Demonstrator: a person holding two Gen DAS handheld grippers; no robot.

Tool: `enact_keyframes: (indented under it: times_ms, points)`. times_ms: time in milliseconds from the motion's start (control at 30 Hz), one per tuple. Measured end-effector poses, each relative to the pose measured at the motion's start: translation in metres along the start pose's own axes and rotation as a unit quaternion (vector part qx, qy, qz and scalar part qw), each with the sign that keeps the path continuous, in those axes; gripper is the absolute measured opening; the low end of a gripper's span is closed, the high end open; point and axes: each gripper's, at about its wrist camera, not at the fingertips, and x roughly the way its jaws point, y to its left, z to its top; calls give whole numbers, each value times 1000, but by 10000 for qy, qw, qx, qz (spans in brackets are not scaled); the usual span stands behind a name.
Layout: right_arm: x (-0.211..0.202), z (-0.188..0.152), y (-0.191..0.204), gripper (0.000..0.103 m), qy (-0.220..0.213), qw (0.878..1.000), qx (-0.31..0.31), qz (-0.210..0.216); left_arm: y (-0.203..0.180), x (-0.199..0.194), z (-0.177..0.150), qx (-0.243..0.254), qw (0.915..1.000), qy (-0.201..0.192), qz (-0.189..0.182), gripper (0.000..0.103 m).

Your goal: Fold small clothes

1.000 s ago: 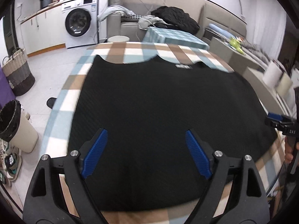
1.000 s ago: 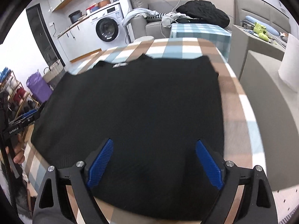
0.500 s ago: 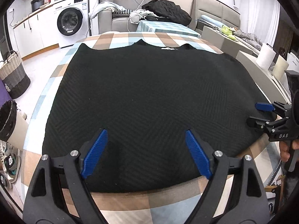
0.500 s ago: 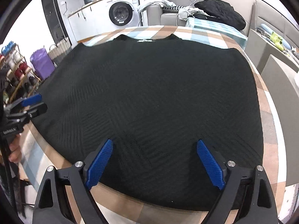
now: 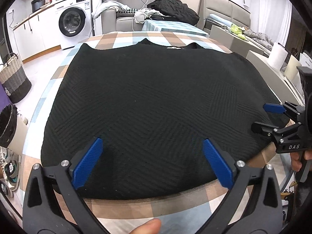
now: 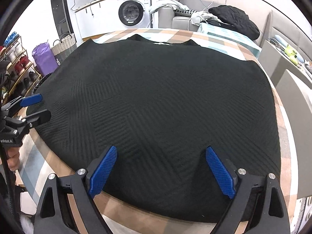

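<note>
A: Left tongs (image 5: 152,161) first. State?

B: Jaws spreading apart, blue pads (image 5: 87,163) wide, nothing pinched. They hover over the near hem of the black knit top (image 5: 156,101); the pads look clear of the cloth. A fingertip (image 5: 148,227) shows at the bottom edge of that view.

A: Right tongs (image 6: 161,169)?

B: Also agape, empty, over the near hem toward the garment's other side. Each pair shows in the other's view, at the side edge of the cloth.

A: The garment itself?

B: Spread flat, textured face up, on the tabletop (image 5: 124,39) with its checked cover of tan, pale blue and white. Neckline with a small white label (image 5: 173,47) at the far side. Near hem just inside the tabletop's edge.

A: Containers round about?

B: On the floor to the left: a woven basket with handles (image 5: 13,81), pale top, dark bottom; contents not visible. Nearer, a bin with a black liner (image 5: 8,124); inside looks dark, can't tell what it holds. Purple bag (image 6: 43,58) beside the basket in the right view, tied shut. Shoe rack (image 6: 17,68) carrying shoes at far left.

A: Farther back?

B: Washing machine (image 5: 73,24), door shut. Pots (image 5: 38,3) on the counter above. Sofa (image 5: 124,19) piled with clothes and a black jacket (image 5: 173,9).
</note>
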Motion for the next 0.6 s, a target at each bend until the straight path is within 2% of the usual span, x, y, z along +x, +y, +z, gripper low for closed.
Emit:
enact_keyframes:
  times_ms: [300,433,600]
  points:
    - [10,4,12,94,155,9993,-334,27,-12,5,-4,231,9996,172,-15,102]
    - [4,-4,2,94,169,9995,-228,115,-12,6,-5,167,9995,244,-61,102]
    - [-6,-2,-2,94,-32,9999,-35,113,-19,6,-7,206,9993,279,-147,102]
